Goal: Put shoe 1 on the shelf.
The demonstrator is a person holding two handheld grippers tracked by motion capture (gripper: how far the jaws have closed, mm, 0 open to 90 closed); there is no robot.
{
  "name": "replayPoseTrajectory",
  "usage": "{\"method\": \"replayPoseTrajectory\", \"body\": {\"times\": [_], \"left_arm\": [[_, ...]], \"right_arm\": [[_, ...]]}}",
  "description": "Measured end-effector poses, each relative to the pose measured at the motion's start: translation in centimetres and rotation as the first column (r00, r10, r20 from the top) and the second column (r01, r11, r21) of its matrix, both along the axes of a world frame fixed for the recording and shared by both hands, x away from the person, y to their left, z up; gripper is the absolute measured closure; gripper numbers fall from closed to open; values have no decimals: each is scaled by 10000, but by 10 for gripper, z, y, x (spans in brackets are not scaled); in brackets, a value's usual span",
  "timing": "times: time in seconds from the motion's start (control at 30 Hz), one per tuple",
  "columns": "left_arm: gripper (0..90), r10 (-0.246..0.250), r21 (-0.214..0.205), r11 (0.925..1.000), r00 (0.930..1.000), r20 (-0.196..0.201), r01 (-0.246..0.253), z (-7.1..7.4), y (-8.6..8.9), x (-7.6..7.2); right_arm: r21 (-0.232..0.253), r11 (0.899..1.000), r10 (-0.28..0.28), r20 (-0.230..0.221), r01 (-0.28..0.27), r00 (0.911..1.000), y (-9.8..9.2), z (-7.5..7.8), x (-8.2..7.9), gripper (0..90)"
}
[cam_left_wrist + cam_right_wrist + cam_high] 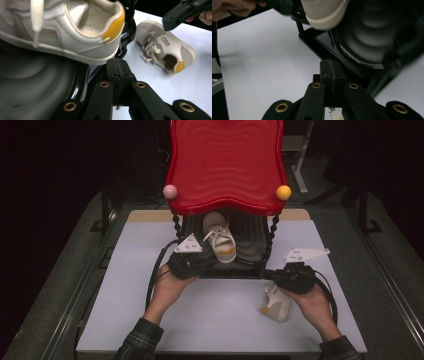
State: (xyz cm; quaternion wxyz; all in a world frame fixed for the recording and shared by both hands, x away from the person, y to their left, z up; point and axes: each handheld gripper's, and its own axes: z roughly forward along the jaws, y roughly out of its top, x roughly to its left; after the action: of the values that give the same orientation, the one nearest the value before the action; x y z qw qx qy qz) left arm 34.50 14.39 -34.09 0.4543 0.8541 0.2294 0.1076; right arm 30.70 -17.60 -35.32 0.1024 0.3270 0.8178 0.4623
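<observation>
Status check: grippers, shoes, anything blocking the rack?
Both grippers, left and right, shut, empty. One shoe on black shelf, second shoe on table. Nothing blocking.

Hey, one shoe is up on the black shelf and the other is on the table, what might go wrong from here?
The shelf shoe sits with its heel over the black shelf front edge; a nudge from the shut left gripper may tip it off. The table shoe lies on its side with loose laces, so the shut right gripper may catch only a lace.

Two shoes: one [220, 239] on the rack's lower black shelf at 12 o'clock, one [276, 303] on the desk [150, 310] at 4 o'clock. One rack [225, 160] with two shelves, red above black. Two knobs: one pink [170, 191], one yellow [283, 192]. Two tongs [192, 262] [295, 275].
</observation>
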Motion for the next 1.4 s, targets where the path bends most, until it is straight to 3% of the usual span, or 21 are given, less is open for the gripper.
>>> {"method": "replayPoseTrajectory", "body": {"times": [0.27,0.53,0.9,1.2,1.4], "left_arm": [[897,173,-211,9996,9997,-153,-177,-7,-4,7],[897,119,-377,9992,9997,-210,-127,-13,-13,9],[898,631,-297,9976,9980,55,-629,-8,-4,9],[897,1362,-281,9903,9907,67,-1360,-5,8,18],[897,1557,-133,9877,9878,75,-1556,-6,11,24]], "right_arm": [[-30,9995,314,178,-313,9993,36,9,37,897],[-219,9997,123,290,-117,9995,51,9,60,897],[79,9997,210,355,-213,9991,64,9,65,898],[-37,9995,312,564,-310,9979,80,12,72,898],[17,9995,313,533,-315,9981,86,9,76,898]]}}
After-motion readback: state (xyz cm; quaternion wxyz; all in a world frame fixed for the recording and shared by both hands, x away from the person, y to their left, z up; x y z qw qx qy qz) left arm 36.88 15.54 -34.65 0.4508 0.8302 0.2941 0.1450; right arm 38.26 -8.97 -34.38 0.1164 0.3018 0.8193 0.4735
